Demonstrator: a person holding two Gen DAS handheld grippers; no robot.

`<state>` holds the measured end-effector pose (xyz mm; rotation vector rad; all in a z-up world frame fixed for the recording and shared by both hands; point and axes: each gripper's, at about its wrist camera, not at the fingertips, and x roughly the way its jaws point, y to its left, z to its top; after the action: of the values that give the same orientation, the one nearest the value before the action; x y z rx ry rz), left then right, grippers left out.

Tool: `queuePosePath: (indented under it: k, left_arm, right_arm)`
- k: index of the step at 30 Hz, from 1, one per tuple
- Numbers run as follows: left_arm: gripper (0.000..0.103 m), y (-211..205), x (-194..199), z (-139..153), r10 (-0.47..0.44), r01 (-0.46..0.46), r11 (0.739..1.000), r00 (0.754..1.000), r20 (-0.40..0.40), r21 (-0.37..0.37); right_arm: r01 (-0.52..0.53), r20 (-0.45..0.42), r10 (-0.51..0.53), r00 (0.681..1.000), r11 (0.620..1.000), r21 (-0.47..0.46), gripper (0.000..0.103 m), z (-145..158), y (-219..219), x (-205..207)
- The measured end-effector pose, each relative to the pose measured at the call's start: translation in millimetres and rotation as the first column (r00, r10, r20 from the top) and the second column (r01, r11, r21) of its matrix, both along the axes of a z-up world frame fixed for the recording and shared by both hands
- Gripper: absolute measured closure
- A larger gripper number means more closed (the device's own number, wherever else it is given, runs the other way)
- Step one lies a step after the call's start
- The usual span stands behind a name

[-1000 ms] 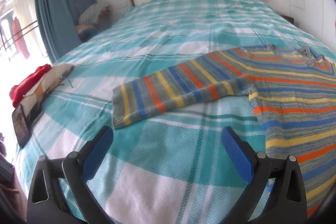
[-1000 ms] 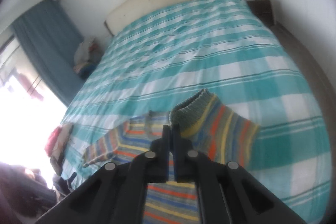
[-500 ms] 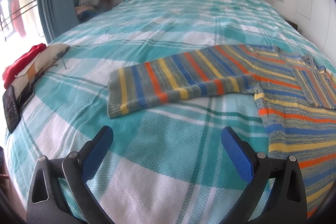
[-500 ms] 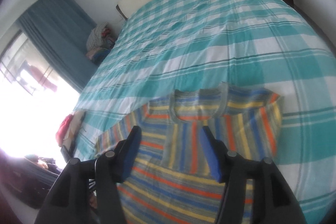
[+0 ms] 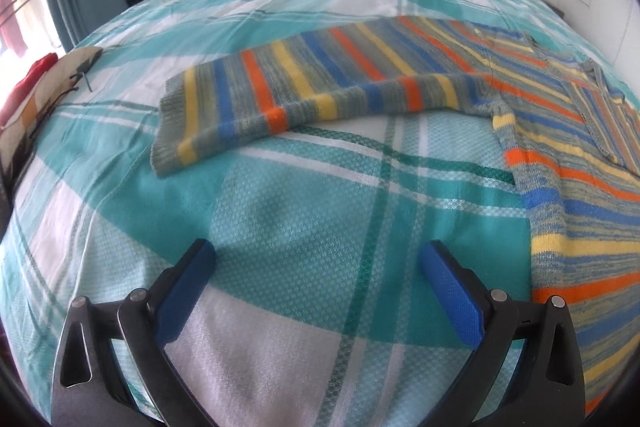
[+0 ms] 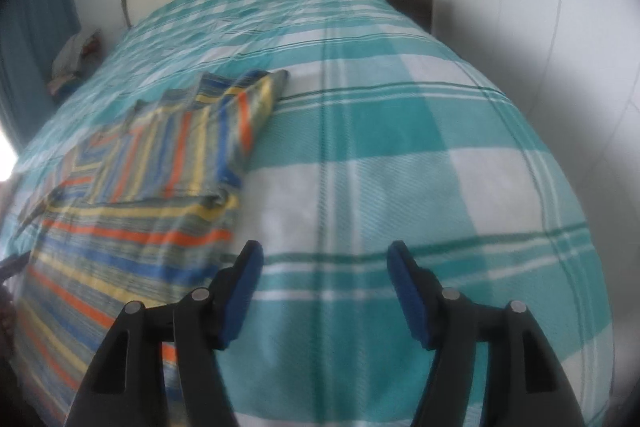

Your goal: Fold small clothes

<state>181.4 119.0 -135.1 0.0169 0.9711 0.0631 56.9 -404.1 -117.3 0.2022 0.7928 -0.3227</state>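
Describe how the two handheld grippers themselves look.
Both look alike. The left gripper and right gripper each have two black, cut-out fingers joined by round silver pins, with blue pads on the inner faces. No cables, markings or sleeves show.

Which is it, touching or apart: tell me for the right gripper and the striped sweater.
Apart. In the right wrist view the right gripper, its jaws opening with nothing between them, is over bare plaid bedspread; the striped sweater lies left of its fingers.
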Motion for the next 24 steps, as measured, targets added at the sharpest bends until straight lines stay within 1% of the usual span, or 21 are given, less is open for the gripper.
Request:
queuePosePath:
  k: [2, 4, 8, 11, 14, 17, 24]
  left_arm:
    - [0.0, 0, 1, -1, -0.002, 0.002, 1.0, 1.0, -0.002, 0.005]
    - [0.0, 0, 2, -1, -0.003, 0.003, 1.0, 1.0, -0.002, 0.007]
    - [0.0, -3, 2, -2, -0.004, 0.004, 1.0, 1.0, -0.001, 0.024]
    - [0.0, -5, 0, -3, -0.004, 0.003, 0.999, 1.0, 0.008, 0.041]
    - [0.0, -6, -2, -2, -0.005, 0.004, 0.998, 1.0, 0.016, 0.056]
    - [0.0, -4, -2, -2, -0.004, 0.004, 0.999, 1.0, 0.013, 0.042]
    - [0.0, -4, -1, -3, -0.006, 0.005, 0.999, 1.0, 0.009, 0.042]
  right_arm:
    - [0.038, 0.017, -0.038, 0.999, 0.999, 0.023, 0.038, -11, -11, -9]
    - [0.046, 0.048, -0.048, 0.998, 0.998, 0.047, 0.036, -14, -16, -13]
    - [0.015, 0.064, -0.017, 0.998, 0.999, 0.039, 0.018, -21, -12, -9]
    - [0.006, 0.06, -0.007, 0.998, 1.0, 0.02, 0.013, -23, -6, -6]
    - [-0.005, 0.064, 0.003, 0.998, 0.999, 0.031, 0.01, -25, -6, -8]
    - [-0.007, 0.064, 0.005, 0.998, 0.999, 0.032, 0.008, -26, -6, -8]
    - [-0.013, 0.028, 0.013, 1.0, 1.0, 0.0, 0.001, -28, 1, -3]
